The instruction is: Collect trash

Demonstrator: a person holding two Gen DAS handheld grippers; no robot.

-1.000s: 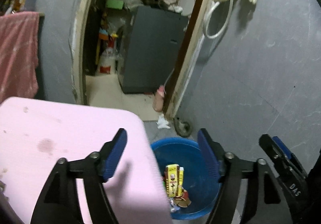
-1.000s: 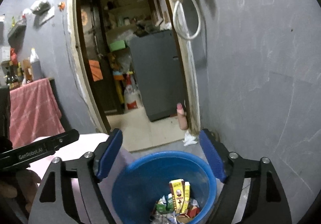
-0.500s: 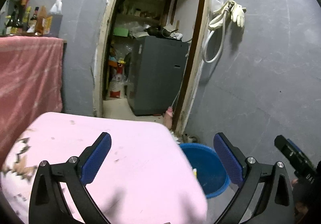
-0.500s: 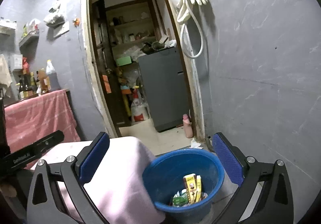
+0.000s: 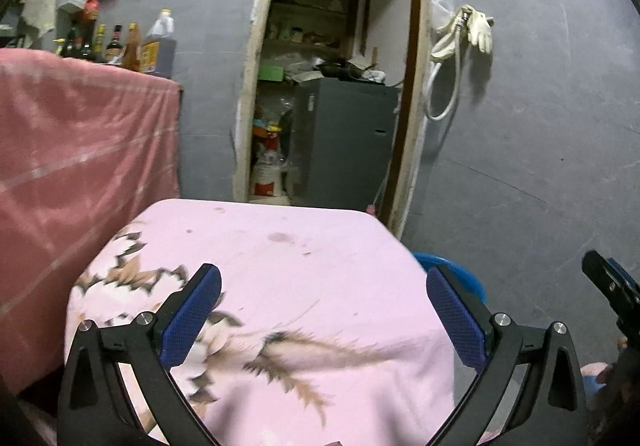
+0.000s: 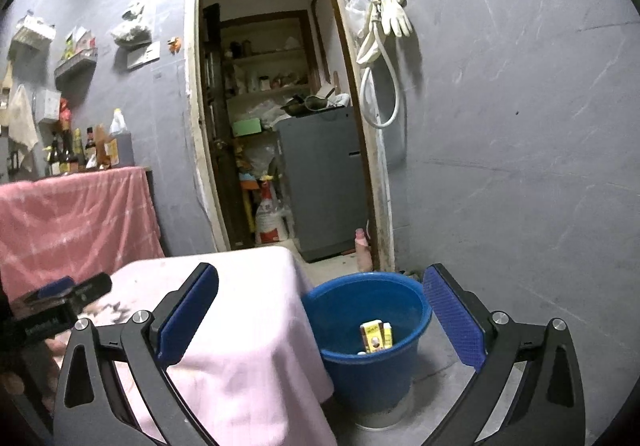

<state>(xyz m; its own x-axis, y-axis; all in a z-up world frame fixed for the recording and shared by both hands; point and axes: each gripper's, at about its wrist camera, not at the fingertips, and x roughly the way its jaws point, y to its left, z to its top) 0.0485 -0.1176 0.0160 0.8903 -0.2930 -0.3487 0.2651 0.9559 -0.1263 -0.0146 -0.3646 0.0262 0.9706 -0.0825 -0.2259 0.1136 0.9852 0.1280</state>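
Grey walls and an open doorway back a table draped in a pink cloth (image 5: 280,270), with a blue bucket (image 6: 368,326) on the floor just beside it, already holding a yellow carton (image 6: 376,336) and other scraps. Both the left gripper (image 5: 320,318) and the right gripper (image 6: 320,314) stand spread wide with nothing between their blue pads. No loose trash shows on the cloth (its nearest part is blurred), so I judge the sensible move is to scan the tabletop slowly, jaws wide, before committing either hand.
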